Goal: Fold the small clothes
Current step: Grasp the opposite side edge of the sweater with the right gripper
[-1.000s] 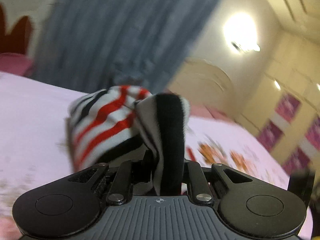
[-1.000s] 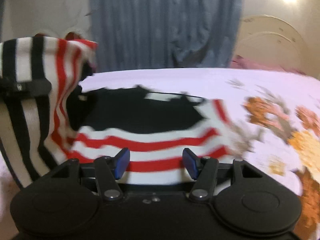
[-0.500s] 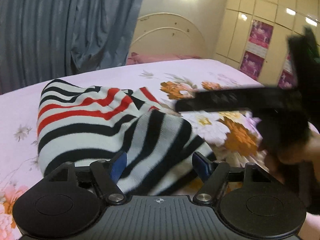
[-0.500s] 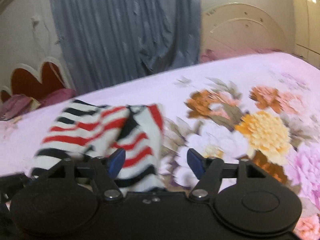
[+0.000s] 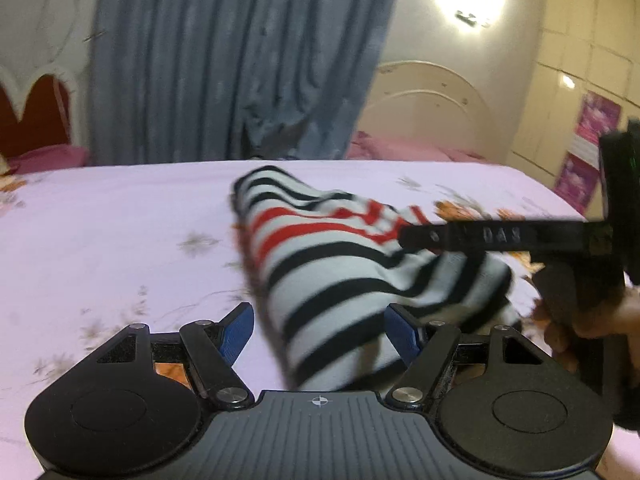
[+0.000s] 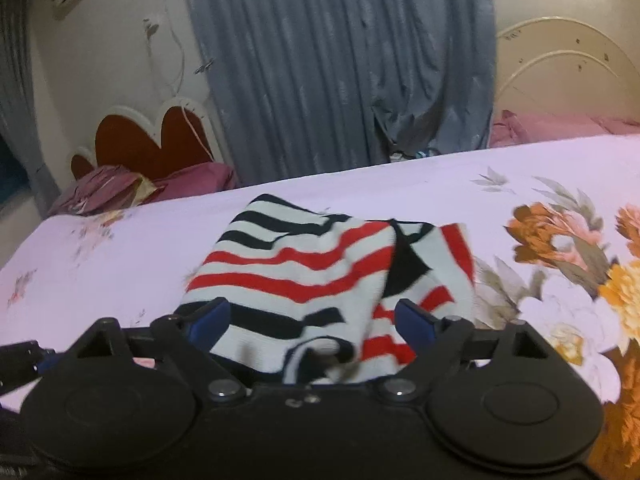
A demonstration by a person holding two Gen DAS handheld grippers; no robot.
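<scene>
A small white garment with red and black stripes (image 5: 340,264) lies folded over on the pale pink floral bed sheet (image 5: 120,220). My left gripper (image 5: 320,330) is open and empty, its blue pads (image 5: 236,330) either side of the garment's near end. The garment also shows in the right wrist view (image 6: 304,276). My right gripper (image 6: 310,322) is open and empty just above the garment's near edge. The right gripper also shows in the left wrist view (image 5: 500,236), reaching in from the right over the garment.
A grey-blue curtain (image 6: 340,64) hangs behind the bed. A cream arched headboard (image 6: 568,80) and pink pillows (image 6: 552,126) are at the back right. A red heart-shaped headboard (image 6: 156,140) with dark pink bedding is at the back left. Orange flower prints (image 6: 560,240) cover the sheet's right side.
My left gripper let go of the striped garment and opened; the garment now lies on the bed. Both grippers have drawn back, and the right one has swung over the garment.
</scene>
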